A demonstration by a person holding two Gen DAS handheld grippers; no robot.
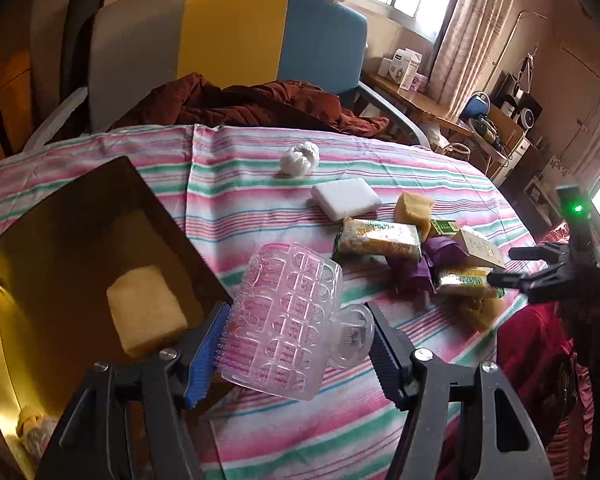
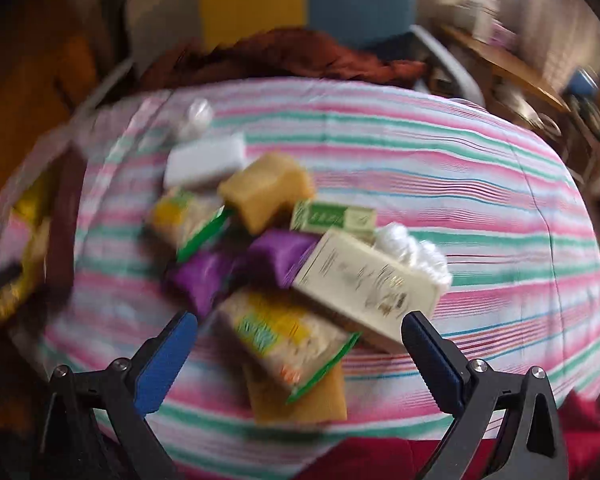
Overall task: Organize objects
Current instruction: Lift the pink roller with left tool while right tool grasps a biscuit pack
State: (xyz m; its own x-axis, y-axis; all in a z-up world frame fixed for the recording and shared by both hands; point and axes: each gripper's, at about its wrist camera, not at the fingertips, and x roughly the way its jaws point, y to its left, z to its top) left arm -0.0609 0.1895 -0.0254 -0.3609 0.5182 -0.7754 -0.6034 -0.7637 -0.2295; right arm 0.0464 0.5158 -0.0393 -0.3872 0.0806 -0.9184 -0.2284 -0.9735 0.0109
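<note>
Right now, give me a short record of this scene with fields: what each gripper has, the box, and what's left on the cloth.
left gripper: jaws around a clear mug, which touches only the left pad
right gripper: open, empty, over the pile
box: dark, at left, yellow sponge inside
pile: snack packs, purple bags, cream carton, sponges
apart from pile: white block, white ball
surface: striped cloth

The left tongs (image 1: 296,344) stand spread around a clear plastic mug (image 1: 288,320), its left side against the blue pad. Left of the tongs lies a yellow sponge (image 1: 146,312) in a dark tray (image 1: 80,220); ahead right, the right tongs (image 1: 504,268) reach over packets (image 1: 380,238) on the striped counter (image 1: 236,200).
</note>
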